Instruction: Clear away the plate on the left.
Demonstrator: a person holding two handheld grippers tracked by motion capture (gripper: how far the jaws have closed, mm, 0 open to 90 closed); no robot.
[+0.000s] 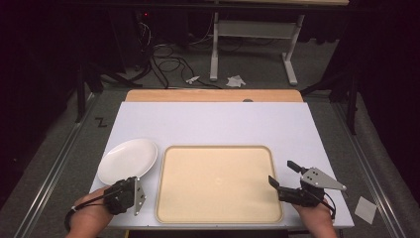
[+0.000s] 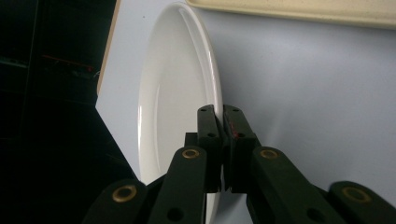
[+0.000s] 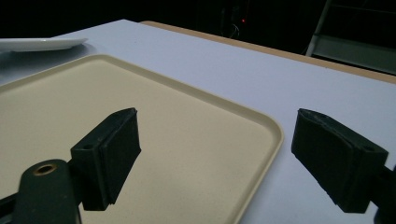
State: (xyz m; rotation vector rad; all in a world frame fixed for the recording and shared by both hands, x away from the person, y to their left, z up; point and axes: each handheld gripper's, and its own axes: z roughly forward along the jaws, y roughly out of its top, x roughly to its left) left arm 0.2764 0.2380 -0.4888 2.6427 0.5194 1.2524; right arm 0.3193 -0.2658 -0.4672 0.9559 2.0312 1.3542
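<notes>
A white plate (image 1: 128, 159) lies on the table's left side, just left of an empty beige tray (image 1: 218, 182). My left gripper (image 1: 131, 180) sits at the plate's near rim. In the left gripper view, the plate (image 2: 177, 88) has its rim pinched between the two jaws of that gripper (image 2: 219, 117), which is shut on it. My right gripper (image 1: 281, 172) hovers at the tray's right edge, open. In the right gripper view, this gripper (image 3: 219, 149) has its jaws wide apart, with the tray's rim (image 3: 275, 133) between them and nothing held.
A white cover (image 1: 213, 124) spans the table, with a wooden strip (image 1: 213, 95) along the far edge. Cables (image 1: 168, 64) and a white desk frame (image 1: 252, 29) stand on the floor beyond. A paper scrap (image 1: 366, 209) lies on the floor at right.
</notes>
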